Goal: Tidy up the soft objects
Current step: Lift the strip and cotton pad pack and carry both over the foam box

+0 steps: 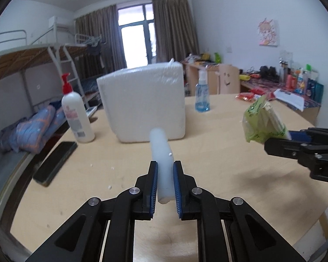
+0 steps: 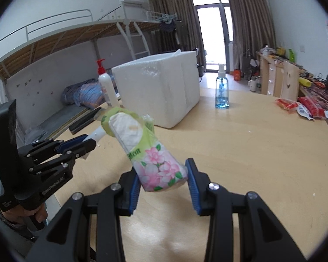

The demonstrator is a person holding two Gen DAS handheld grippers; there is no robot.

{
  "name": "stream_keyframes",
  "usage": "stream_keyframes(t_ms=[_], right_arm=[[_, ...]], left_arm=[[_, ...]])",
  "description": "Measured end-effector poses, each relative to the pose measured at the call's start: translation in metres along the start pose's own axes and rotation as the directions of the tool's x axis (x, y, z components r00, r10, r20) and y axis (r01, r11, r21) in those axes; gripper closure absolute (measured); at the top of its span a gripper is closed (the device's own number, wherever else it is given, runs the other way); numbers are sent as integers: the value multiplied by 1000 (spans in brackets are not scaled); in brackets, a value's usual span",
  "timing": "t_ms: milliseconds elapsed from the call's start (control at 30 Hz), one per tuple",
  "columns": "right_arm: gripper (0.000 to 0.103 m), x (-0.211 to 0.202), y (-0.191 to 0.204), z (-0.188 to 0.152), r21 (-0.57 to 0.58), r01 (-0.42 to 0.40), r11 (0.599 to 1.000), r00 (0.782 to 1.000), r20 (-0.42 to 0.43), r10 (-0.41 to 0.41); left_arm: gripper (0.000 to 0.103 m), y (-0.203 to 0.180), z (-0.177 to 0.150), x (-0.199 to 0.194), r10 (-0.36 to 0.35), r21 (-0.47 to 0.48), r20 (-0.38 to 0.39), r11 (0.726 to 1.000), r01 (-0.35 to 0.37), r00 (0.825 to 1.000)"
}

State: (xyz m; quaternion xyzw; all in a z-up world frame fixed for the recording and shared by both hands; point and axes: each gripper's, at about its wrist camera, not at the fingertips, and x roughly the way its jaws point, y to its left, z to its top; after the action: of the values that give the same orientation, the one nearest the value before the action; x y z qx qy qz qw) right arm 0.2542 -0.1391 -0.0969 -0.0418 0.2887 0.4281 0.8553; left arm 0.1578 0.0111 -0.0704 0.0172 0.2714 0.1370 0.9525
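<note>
Above the counter (image 1: 218,152), near the foam box (image 1: 142,102): right tongs (image 2: 164,180) grip the floral tissue pack (image 2: 142,150), left tongs (image 1: 165,187) clamp a white foam stick (image 1: 161,152). Carrying step, seemingly; next, probably drop both into the box.

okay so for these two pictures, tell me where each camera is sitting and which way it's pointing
Left wrist view: sits on the left gripper, facing along its fingers across the table to the foam box; shows its jaws on a white foam stick, plus the right gripper.
Right wrist view: sits on the right gripper, facing the same way; shows its jaws on a tissue pack, the left gripper and a hand.
Shared: table, foam box, blue spray bottle, red-pump bottle.
</note>
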Motion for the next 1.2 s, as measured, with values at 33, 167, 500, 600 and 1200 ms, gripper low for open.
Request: stream_keyframes(t_ms=[33,167,500,600,1200], right_arm=[[60,-2,1,0,9,7,1000,1000,8,-7],[60,-10,14,4,22,38,999,998,50,-39],[60,-38,54,27,-32,84,996,982,174,-77],[60,-43,60,32,-50,82,995,977,200,-71],[60,-59,76,65,-111,64,992,956,292,-29]], left_arm=[[88,3,1,-3,-16,3,16,1000,16,1000],[88,15,7,-14,-52,4,63,999,51,997],[88,40,29,-43,-104,-8,189,994,107,976],[88,45,35,-51,-100,-11,225,994,105,969],[88,67,68,-85,-132,-38,329,988,152,935]])
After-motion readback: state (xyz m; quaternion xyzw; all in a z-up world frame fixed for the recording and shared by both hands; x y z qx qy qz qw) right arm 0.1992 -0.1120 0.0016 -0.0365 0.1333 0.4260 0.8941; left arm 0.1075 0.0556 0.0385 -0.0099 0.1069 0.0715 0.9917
